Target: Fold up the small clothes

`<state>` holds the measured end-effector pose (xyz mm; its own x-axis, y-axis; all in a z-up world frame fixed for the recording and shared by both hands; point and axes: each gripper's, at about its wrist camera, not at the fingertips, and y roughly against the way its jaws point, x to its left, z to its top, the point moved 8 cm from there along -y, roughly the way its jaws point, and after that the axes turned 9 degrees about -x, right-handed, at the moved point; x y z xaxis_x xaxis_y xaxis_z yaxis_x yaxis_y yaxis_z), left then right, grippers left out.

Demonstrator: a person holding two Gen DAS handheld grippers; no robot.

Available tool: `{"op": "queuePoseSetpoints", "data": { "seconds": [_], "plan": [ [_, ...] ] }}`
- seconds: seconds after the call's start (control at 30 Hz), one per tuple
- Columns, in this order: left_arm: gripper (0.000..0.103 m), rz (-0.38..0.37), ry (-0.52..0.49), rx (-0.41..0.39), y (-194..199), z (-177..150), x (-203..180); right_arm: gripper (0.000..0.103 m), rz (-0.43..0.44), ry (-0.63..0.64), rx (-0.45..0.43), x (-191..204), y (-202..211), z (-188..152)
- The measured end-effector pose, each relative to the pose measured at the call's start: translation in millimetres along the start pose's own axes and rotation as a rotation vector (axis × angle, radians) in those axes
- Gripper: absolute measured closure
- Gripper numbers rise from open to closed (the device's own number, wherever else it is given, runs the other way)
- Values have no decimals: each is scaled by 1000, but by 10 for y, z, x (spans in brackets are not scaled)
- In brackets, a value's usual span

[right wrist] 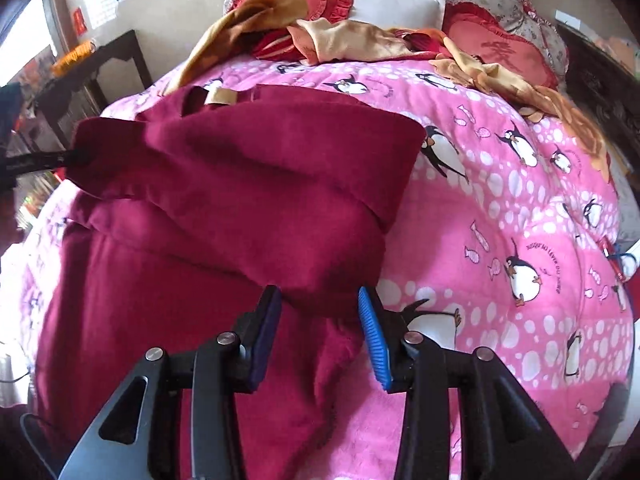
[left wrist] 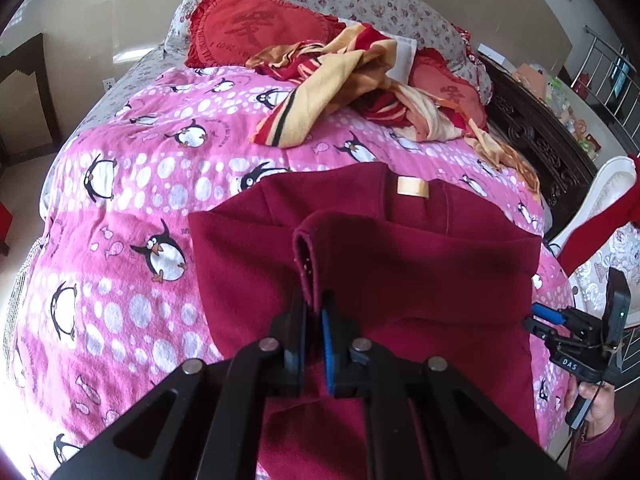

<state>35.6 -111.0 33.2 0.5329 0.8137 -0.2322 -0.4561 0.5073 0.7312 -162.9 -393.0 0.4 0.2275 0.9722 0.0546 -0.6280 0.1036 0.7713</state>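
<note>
Left gripper fingers pinch the maroon garment; right gripper fingers gape.

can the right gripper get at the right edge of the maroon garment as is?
Probably yes. The right gripper is open, just short of the maroon garment, with the folded flap's right edge ahead of its fingers and nothing between. The left gripper pinches a fold on the other side, out of the way.
</note>
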Motion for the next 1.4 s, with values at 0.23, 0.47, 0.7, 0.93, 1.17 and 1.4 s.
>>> {"op": "queuePoseSetpoints", "data": {
  "seconds": [0.23, 0.47, 0.7, 0.93, 1.17, 1.4],
  "plan": [
    [97, -12, 62, 15, 72, -56, 154, 103, -5, -45, -105, -148, 329, 125],
    [96, 64, 31, 32, -77, -226, 223, 103, 1, -64, -73, -206, 402, 48],
    [56, 80, 7, -24, -10, -193, 119, 68, -57, -130, -85, -274, 46, 494],
    [50, 117, -11, -8, -154, -228, 158, 103, -37, -242, -123, -461, -325, 858],
    [46, 169, -30, 16, -328, -365, 249, 103, -39, -322, -153, -620, -301, 765],
    [36, 191, -11, 19, -377, -405, 291, 73, 12, -307, -70, -400, -293, 599]
  ]
}}
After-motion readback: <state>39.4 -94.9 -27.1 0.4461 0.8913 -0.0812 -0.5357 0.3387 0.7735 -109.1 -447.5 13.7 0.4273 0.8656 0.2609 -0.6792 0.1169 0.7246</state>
